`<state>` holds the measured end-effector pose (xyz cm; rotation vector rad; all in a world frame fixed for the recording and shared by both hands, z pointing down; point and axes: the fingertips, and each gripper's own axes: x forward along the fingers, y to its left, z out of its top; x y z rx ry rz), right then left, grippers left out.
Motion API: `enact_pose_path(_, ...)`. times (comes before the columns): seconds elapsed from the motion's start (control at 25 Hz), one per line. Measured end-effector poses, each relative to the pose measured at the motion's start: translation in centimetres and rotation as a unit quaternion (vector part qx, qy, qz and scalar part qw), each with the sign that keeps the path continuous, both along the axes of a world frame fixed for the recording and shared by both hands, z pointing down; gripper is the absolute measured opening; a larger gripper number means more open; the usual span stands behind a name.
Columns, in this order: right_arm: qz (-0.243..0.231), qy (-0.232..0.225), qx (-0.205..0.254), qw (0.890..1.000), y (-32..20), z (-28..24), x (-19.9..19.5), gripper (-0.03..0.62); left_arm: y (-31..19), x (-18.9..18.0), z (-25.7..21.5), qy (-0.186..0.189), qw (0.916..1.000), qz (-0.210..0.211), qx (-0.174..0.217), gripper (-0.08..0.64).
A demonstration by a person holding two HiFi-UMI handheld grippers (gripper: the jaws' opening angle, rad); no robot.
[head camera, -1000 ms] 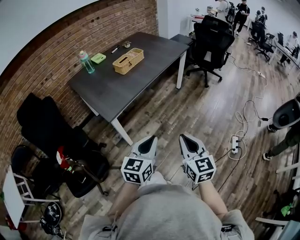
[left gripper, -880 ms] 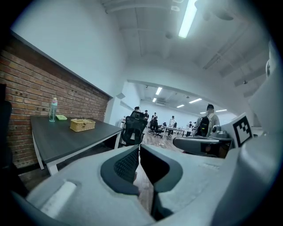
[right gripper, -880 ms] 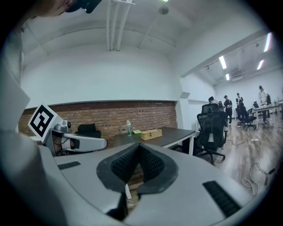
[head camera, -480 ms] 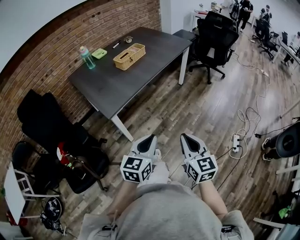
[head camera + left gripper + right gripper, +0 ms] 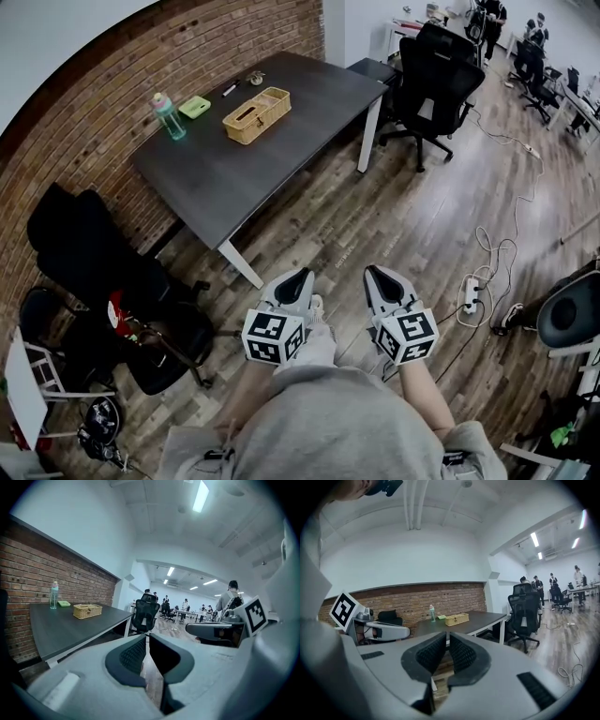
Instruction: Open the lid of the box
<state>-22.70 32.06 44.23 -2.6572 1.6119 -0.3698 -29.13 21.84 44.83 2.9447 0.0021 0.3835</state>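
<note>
A woven lidded box (image 5: 256,115) stands on the dark table (image 5: 234,178) by the brick wall, far ahead of me. It also shows in the left gripper view as the box (image 5: 87,611) and in the right gripper view as the box (image 5: 456,619), lid down. My left gripper (image 5: 302,275) (image 5: 147,637) is held low in front of my body, shut and empty. Beside it, my right gripper (image 5: 372,272) (image 5: 447,634) has its jaws just beginning to open, only a slit apart, with nothing between them. Both are well short of the table.
On the table near the box are a bottle (image 5: 169,117) and a green item (image 5: 195,107). A black office chair (image 5: 441,75) stands at the table's right end. Dark chairs with bags (image 5: 94,262) sit at the left. A power strip with cables (image 5: 469,291) lies on the wooden floor.
The view has drifted slightly towards the table. A dark rounded shape at the right edge has slid downward. Both grippers stay almost where they were.
</note>
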Motion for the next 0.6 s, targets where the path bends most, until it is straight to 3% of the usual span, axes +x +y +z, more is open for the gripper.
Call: enact_pose_path(0.6, -0.005, -0.003, -0.014, 1.0, -9.8, -0.4, 13.4, 0.122, -9.5, 12.9, -0.5, -0.001, 0.9999, 0.012, 0.0, 0.101)
